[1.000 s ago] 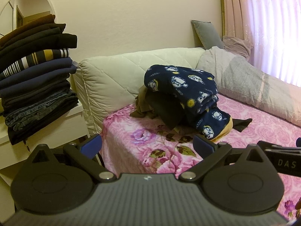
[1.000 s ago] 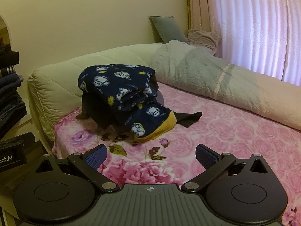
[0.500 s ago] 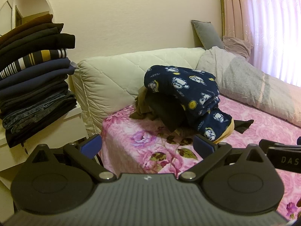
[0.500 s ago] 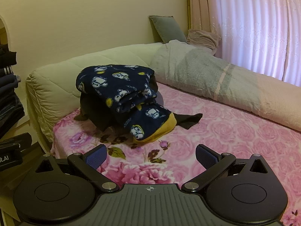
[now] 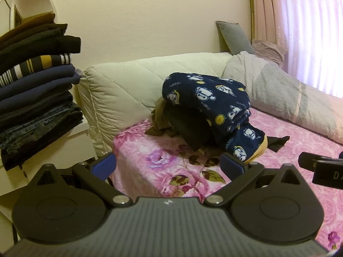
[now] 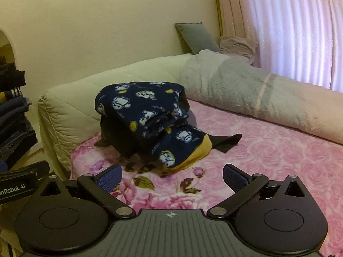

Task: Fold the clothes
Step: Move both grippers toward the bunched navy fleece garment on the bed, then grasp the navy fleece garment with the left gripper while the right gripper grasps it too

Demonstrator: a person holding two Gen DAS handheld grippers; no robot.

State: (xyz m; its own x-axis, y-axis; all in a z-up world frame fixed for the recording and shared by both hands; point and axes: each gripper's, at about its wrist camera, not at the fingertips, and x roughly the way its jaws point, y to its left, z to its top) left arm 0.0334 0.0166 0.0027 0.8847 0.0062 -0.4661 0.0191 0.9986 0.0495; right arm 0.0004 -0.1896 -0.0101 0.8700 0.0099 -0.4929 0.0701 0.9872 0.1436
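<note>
A heap of unfolded clothes lies on the pink floral bed point(image 5: 163, 171) point(image 6: 268, 160). On top is a navy fleece garment with cartoon faces and a yellow hem point(image 5: 214, 102) point(image 6: 150, 115), over dark and olive pieces point(image 5: 188, 128). A black piece point(image 6: 225, 142) pokes out on its right. My left gripper point(image 5: 169, 167) hangs open before the bed's corner, short of the heap, holding nothing. My right gripper point(image 6: 172, 177) is open too, above the sheet in front of the heap. A stack of folded dark clothes point(image 5: 36, 94) rests on a white shelf at left.
A cream quilted duvet point(image 5: 133, 85) is bunched behind the heap along the wall. A long grey and beige rolled blanket point(image 6: 257, 98) runs along the far side. A grey cushion point(image 6: 195, 36) and pink curtains point(image 6: 289, 25) stand at the back right.
Both grippers have drifted slightly to the right and a little nearer the bed; the heap sits a bit more left in the right wrist view. Both stay open.
</note>
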